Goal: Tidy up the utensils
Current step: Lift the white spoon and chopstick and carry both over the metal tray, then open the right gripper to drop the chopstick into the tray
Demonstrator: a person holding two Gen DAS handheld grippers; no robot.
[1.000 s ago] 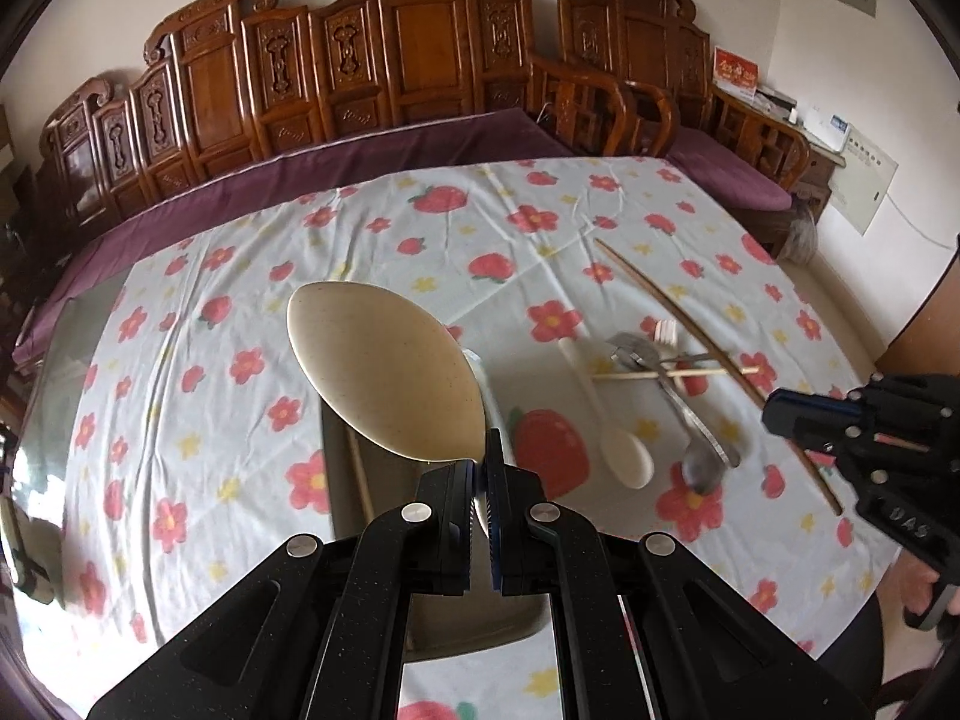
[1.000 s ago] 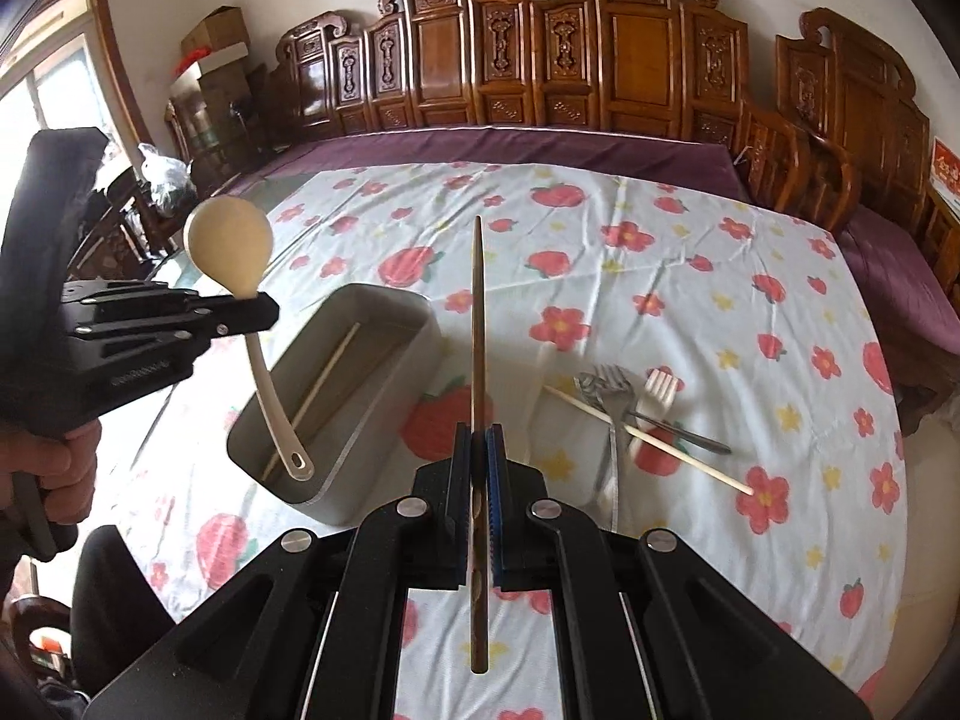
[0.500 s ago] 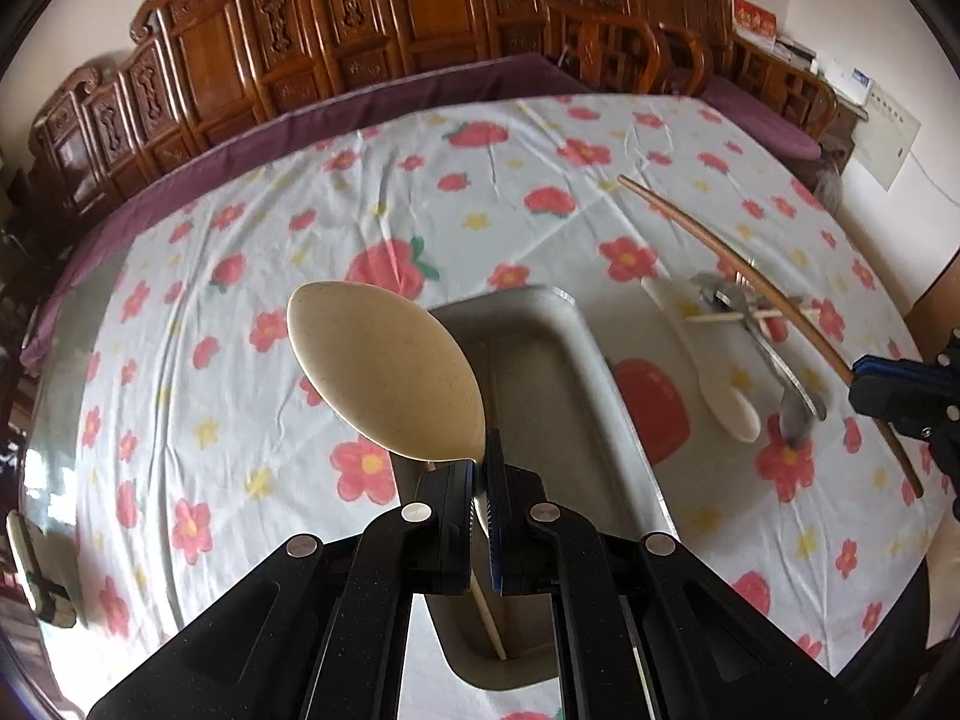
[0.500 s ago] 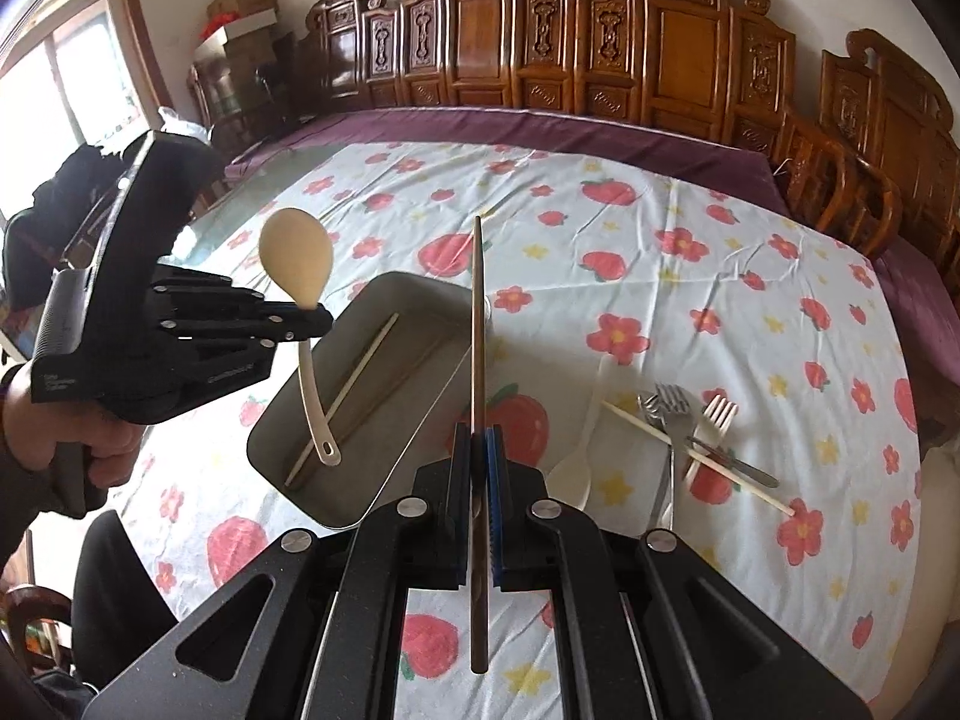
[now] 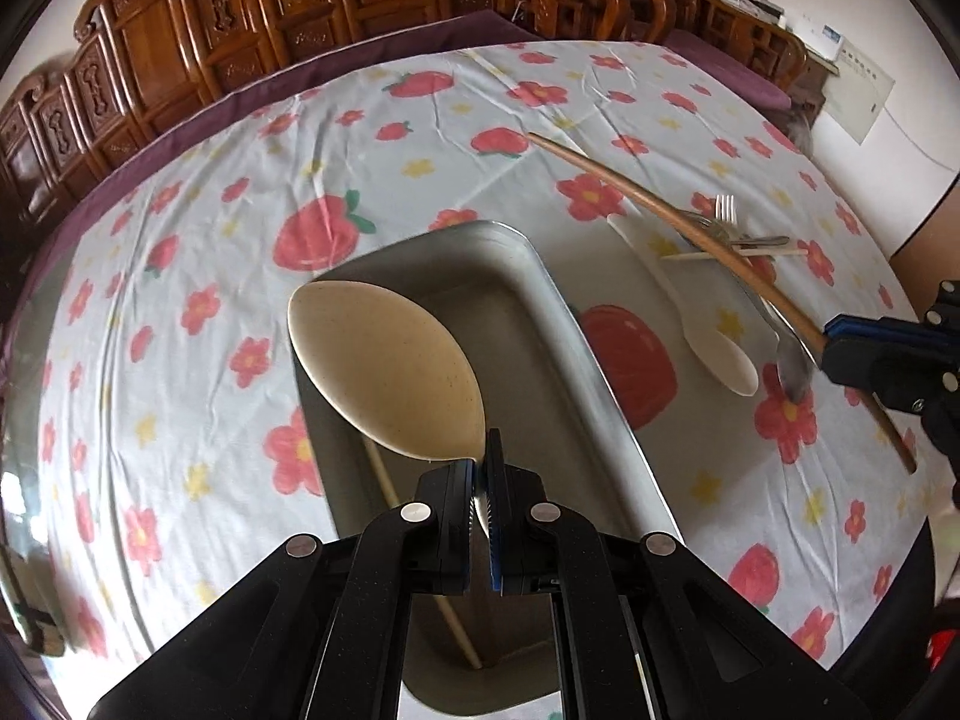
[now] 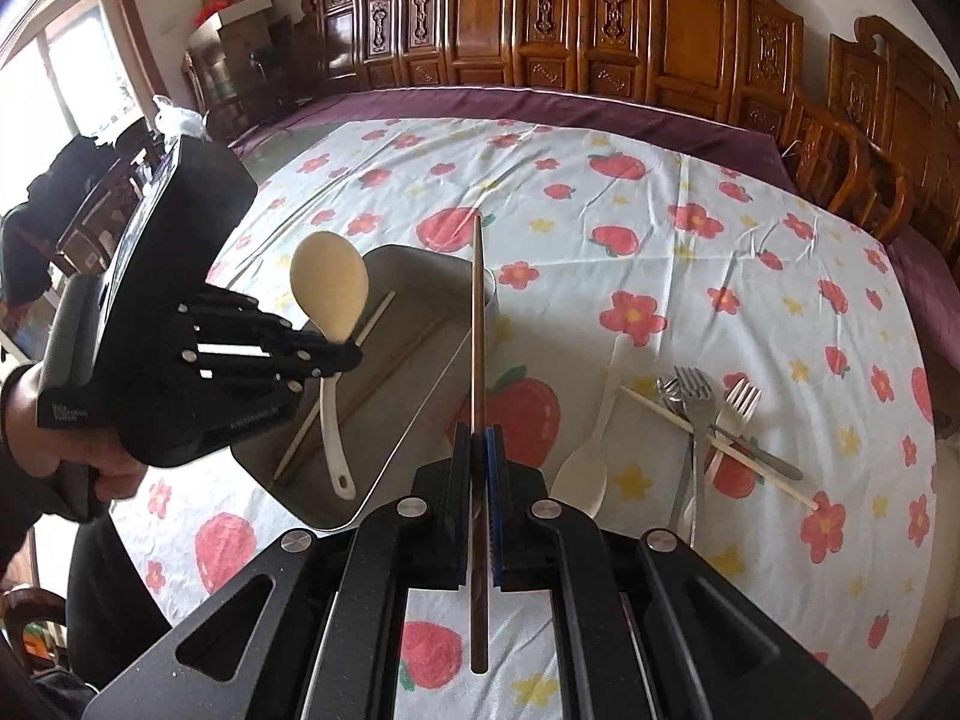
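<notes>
My left hand-held gripper [image 5: 483,480] pinches beige spoon [image 5: 384,372] at neck, handle hanging over metal tray [image 5: 558,324] on desk. Light, stiff, smooth; may swivel. My right hand-held gripper [image 6: 477,462] clamps dark chopstick [image 6: 477,312] mid-shaft: thin, rigid, slippery.

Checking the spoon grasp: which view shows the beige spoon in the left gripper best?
The right wrist view: it shows the whole beige spoon, bowl up and handle hanging over the metal tray, clamped by the left gripper. The left wrist view shows only its bowl above the fingers.
</notes>
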